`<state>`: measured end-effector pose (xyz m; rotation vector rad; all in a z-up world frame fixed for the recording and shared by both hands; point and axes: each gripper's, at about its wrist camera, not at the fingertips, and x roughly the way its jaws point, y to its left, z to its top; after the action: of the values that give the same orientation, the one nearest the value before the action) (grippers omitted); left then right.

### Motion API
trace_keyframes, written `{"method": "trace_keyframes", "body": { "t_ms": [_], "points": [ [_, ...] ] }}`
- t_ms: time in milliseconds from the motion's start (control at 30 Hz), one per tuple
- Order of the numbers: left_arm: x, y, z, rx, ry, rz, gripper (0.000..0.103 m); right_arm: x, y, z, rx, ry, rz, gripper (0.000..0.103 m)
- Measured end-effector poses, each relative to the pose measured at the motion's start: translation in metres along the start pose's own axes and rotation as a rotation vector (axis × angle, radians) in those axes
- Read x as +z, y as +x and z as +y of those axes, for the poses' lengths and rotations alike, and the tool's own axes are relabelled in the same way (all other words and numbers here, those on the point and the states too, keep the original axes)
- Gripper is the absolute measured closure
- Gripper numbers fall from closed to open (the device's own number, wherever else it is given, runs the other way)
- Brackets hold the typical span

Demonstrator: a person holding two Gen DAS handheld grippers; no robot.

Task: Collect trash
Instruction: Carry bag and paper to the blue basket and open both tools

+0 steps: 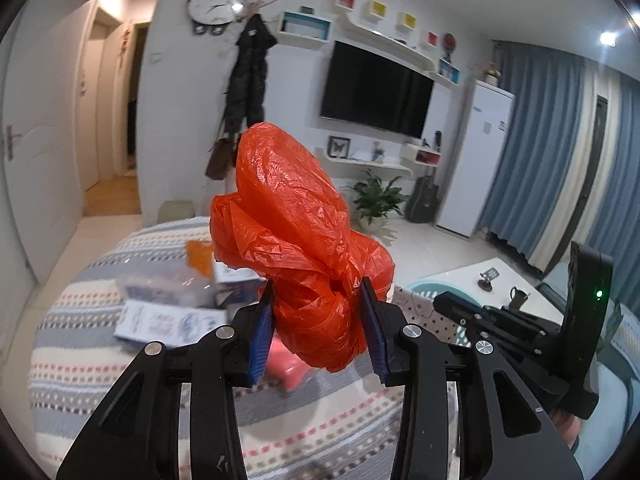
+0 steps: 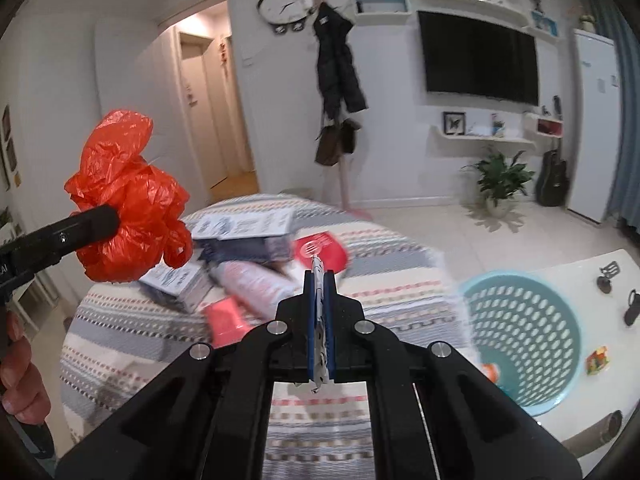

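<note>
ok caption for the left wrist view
Left gripper shut on a crumpled orange plastic bag above the striped tablecloth.

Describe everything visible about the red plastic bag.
The red plastic bag is thin, crinkled, glossy film, bunched into a lumpy wad with a loose lobe sticking up. The left gripper is shut on its lower part, blue fingers pressing either side, holding it in the air above the striped cloth. Nothing else touches it; whether anything is inside cannot be told.

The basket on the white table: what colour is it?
Light teal basket, with perforated walls; clearest in the right wrist view.
</note>
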<state>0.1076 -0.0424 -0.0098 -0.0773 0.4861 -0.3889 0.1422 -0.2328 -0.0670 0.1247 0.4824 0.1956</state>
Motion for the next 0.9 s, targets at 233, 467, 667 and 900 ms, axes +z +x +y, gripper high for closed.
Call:
{"method": "trace_keyframes", "body": {
  "t_ms": [233, 467, 667, 900],
  "points": [
    [0.012, 0.021, -0.036, -0.049, 0.061, 0.004, 0.065, 0.01, -0.019, -0.044, -0.077, 0.053, -0.056, 0.1],
    [0.022, 0.055, -0.078, -0.107, 0.127, 0.034, 0.065, 0.008, -0.026, -0.097, -0.177, 0.12, -0.075, 0.1],
    [0.017, 0.103, -0.112, -0.15, 0.162, 0.11, 0.065, -0.012, -0.015, -0.146, -0.23, 0.208, -0.038, 0.1],
    [-0.007, 0.176, -0.153, -0.179, 0.201, 0.248, 0.065, -0.043, 0.009, -0.197, -0.28, 0.312, 0.033, 0.1]
  ]
}}
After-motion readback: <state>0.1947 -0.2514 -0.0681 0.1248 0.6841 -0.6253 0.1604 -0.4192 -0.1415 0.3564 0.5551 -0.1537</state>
